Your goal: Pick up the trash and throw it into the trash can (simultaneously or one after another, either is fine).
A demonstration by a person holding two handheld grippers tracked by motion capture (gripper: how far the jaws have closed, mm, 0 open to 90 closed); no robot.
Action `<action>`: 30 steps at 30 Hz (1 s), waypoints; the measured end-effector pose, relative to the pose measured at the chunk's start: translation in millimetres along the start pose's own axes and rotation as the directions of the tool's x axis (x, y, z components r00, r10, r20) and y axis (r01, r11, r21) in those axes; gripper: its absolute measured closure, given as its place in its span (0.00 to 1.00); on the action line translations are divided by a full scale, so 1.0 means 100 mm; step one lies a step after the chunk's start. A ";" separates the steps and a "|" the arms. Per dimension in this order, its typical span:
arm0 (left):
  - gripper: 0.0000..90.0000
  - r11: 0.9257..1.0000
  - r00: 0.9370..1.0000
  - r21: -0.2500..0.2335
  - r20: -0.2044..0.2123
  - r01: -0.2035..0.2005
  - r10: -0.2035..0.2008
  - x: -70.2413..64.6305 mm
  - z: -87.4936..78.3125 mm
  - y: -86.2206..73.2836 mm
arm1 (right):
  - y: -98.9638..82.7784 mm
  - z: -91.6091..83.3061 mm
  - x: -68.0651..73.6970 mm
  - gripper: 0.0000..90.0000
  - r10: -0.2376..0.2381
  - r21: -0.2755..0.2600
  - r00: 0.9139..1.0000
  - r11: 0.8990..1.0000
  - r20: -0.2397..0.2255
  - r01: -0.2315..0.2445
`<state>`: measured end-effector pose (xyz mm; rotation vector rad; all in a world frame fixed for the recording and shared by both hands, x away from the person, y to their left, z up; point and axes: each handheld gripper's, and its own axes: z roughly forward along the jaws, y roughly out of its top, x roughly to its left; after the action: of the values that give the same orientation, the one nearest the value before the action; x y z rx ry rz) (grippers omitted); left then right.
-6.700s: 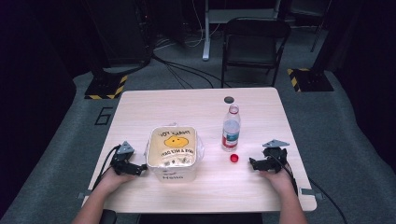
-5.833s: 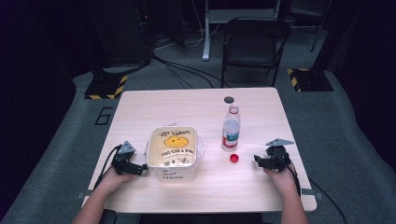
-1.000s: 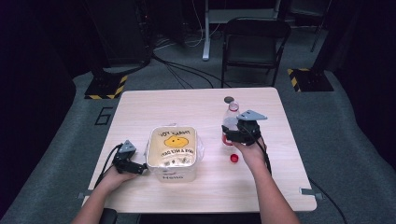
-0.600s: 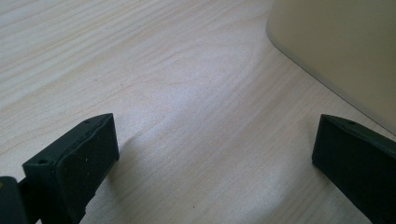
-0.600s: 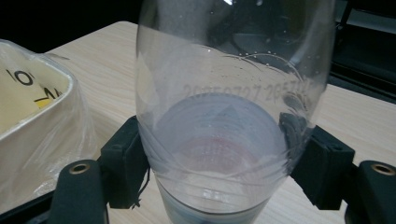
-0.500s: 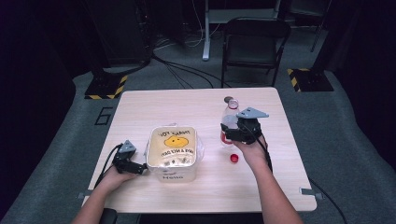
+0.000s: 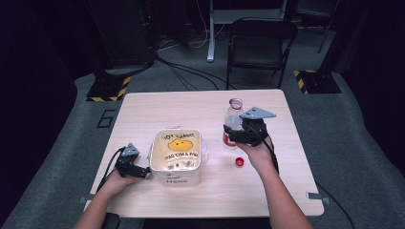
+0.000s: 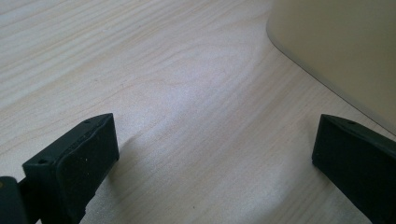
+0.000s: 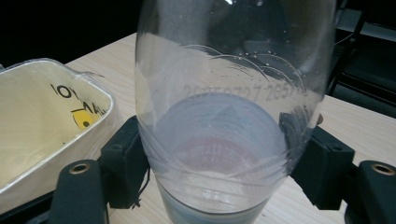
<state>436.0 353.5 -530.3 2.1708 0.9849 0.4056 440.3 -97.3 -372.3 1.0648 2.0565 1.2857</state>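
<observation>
Red cap (image 7: 239, 162), pale wood table (image 7: 191, 102)

We see a container (image 7: 175, 157) on the table (image 7: 205, 102). A bottle (image 7: 232, 123) stands to its right. A cap (image 7: 239, 162) lies right of it, nearer us.

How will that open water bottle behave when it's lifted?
The bottle looks thin clear plastic, so it may dent under the right gripper. It is uncapped, its red cap on the table, so tilting could spill.

A clear plastic bottle (image 7: 232, 122) stands upright and uncapped, right of table centre, gripped at its body by the right gripper (image 7: 239, 134). Its red cap (image 7: 239, 162) lies on the table at the bottle's 5 o'clock, near it.

A cream tub (image 7: 175, 157) with a yellow smiley label sits at the bottle's 8 o'clock.
</observation>
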 end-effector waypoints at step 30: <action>0.00 1.000 1.000 0.000 0.000 0.000 0.000 0.00 0.00 0.00 | 0.38 -0.17 0.29 0.31 -0.050 -0.049 0.994 0.998 -0.097 0.045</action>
<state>436.1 353.5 -530.3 2.1711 0.9845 0.4056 425.1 -72.9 -331.0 0.9436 2.1003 1.3801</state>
